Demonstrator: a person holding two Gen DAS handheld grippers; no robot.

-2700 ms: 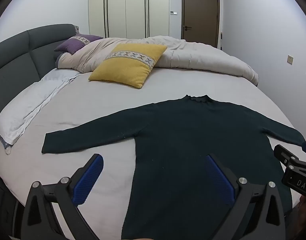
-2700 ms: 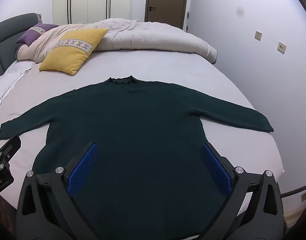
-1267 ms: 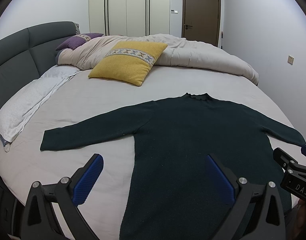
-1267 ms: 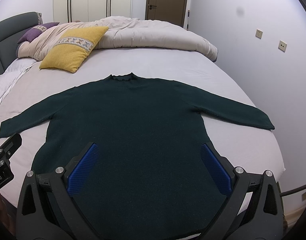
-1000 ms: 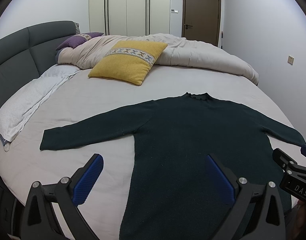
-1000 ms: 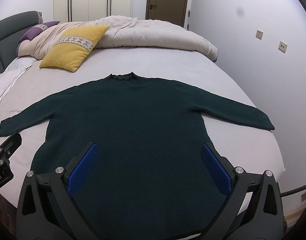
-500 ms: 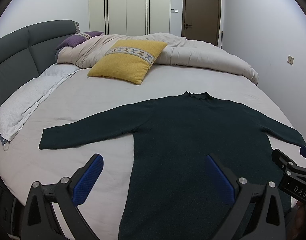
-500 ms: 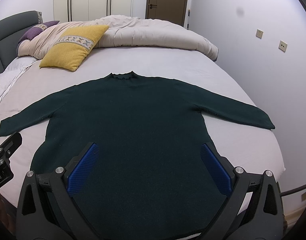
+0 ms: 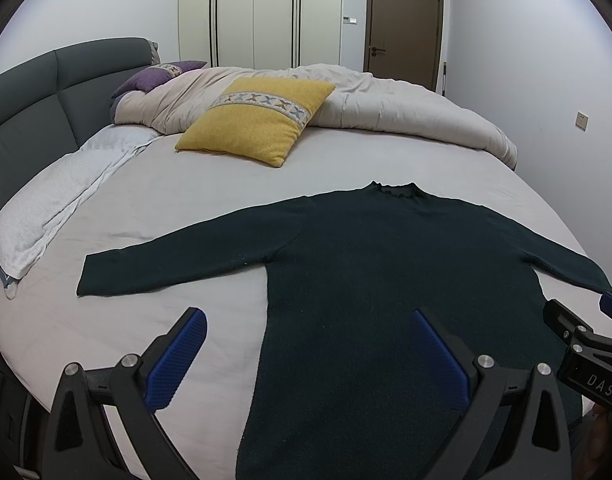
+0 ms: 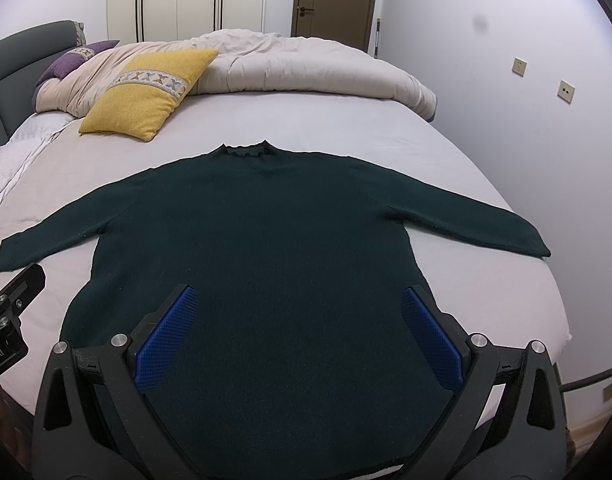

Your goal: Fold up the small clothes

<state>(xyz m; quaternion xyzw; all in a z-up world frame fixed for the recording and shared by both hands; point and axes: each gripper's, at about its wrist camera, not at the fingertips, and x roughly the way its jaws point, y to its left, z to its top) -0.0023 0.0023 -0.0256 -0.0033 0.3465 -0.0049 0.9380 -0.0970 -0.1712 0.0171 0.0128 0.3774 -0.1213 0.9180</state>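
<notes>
Dark green knit sweater [image 10: 266,248] lies flat, sleeves spread, on the grey-sheeted bed [image 10: 326,120], unfolded. Left gripper [image 9: 306,344] and right gripper [image 10: 298,324] hover spread, empty; next, probably pinch a sleeve.

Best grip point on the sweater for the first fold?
Probably the sleeve cuffs. The sweater lies flat, arms spread. Left tongs take the left cuff from outside; right tongs take the right cuff. Both are open, and the cuff edges offer a pinchable lip.

Dark green sweater [image 10: 266,240]; yellow pillow [image 9: 258,124], patterned band; blue jaws.
</notes>
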